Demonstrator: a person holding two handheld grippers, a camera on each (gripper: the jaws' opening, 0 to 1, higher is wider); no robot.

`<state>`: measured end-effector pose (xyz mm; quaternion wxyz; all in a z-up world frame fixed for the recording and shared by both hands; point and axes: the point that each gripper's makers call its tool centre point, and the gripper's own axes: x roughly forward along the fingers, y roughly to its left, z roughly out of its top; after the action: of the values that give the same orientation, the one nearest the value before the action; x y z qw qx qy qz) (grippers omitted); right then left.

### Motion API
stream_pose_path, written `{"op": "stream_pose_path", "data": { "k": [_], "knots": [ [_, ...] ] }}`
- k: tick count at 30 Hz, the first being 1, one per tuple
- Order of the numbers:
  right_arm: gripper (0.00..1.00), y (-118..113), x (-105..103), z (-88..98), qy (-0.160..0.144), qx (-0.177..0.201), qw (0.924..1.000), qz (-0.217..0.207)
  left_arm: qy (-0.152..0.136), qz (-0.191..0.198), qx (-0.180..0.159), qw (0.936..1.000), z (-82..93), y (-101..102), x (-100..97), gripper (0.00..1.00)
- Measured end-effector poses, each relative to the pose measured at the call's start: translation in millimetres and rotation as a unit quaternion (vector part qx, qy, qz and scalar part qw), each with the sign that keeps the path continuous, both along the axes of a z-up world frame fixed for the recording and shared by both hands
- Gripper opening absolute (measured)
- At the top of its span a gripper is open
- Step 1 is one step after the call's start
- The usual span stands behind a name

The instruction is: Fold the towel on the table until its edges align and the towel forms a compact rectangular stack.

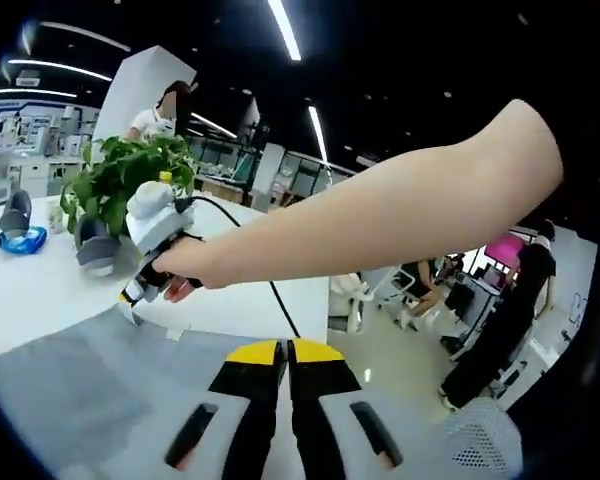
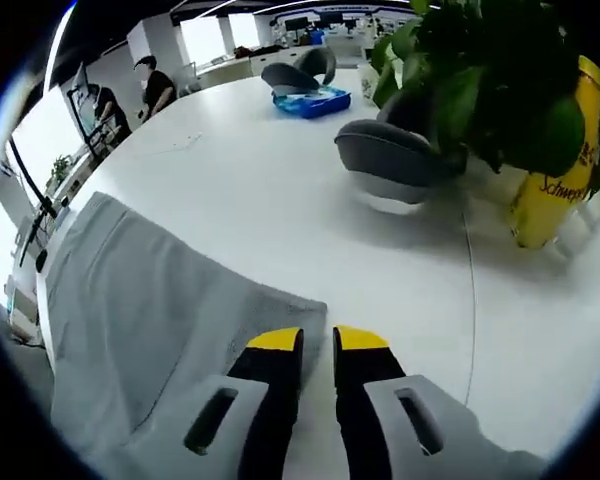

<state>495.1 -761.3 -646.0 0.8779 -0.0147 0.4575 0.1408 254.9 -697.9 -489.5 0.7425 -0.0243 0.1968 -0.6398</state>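
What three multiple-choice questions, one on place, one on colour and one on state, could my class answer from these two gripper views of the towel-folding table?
1. Where does the right tool sit?
A. at the corner of the grey towel
B. over the blue tray
C. inside the plant pot

2. What colour is the can beside the plant?
A. red
B. yellow
C. white

3. How does the towel lie?
A. rolled up
B. hanging off a chair
C. spread on the white table

Answers:
1 A: the right gripper view shows the yellow tips at the towel's corner.
2 B: the can is yellow with dark lettering.
3 C: the left gripper view also shows it spread out beyond the left tool.
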Motion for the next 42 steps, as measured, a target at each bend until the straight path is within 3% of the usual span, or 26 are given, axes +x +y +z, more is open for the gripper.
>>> {"op": "stream_pose_path", "data": {
  "k": [5, 8, 11, 14, 18, 21, 25, 28, 31, 33, 39, 42],
  "knots": [
    [0.14, 4, 8, -6.6, 0.0, -0.016, 0.9998, 0.007, -0.015, -0.009, 0.013, 0.9998, -5.0, 1, -5.4, 0.03],
    [0.11, 7, 10, -4.5, -0.002, -0.017, 0.9998, 0.013, -0.029, -0.014, 0.016, 0.9994, -4.4, 3, -7.8, 0.03],
    [0.07, 10, 6, -2.9, -0.003, -0.02, 0.9995, 0.024, -0.027, -0.013, 0.013, 0.9995, -2.9, 3, -6.8, 0.03],
    [0.06, 9, 8, 3.6, -0.016, -0.001, 0.9998, 0.011, -0.017, -0.012, 0.002, 0.9998, 5.2, 3, -8.9, 0.03],
    [0.05, 9, 21, 32.2, -0.062, 0.047, 0.9969, -0.016, -0.022, -0.014, -0.005, 0.9996, 14.4, 1, -11.3, 0.02],
    [0.05, 5, 29, 55.9, -0.097, 0.047, 0.9942, -0.007, -0.006, -0.014, -0.024, 0.9996, 24.5, -3, -9.3, 0.02],
    [0.05, -3, 34, 84.6, -0.132, 0.059, 0.9893, -0.015, -0.012, -0.018, -0.036, 0.9991, 36.6, -9, -10.4, 0.02],
    [0.05, -6, 40, 112.8, -0.176, 0.07, 0.9818, -0.011, -0.018, -0.021, -0.046, 0.9986, 46.4, -14, -13.7, 0.02],
    [0.05, -14, 46, 138.2, -0.216, 0.047, 0.9753, -0.008, -0.016, -0.018, -0.06, 0.9979, 56.4, -19, -14.8, 0.02],
    [0.04, -12, 49, 156.9, -0.238, 0.055, 0.9697, -0.007, -0.012, -0.016, -0.075, 0.997, 65.7, -23, -14.6, 0.02],
    [0.04, -7, 56, 191.1, -0.258, 0.051, 0.9646, 0.017, -0.042, -0.022, -0.1, 0.9939, 97.7, -27, -16.0, 0.02],
    [0.04, -2, 62, 215.6, -0.276, 0.069, 0.9586, 0.022, -0.046, -0.016, -0.118, 0.9918, 114.4, -23, -14.3, 0.02]
  ]
}}
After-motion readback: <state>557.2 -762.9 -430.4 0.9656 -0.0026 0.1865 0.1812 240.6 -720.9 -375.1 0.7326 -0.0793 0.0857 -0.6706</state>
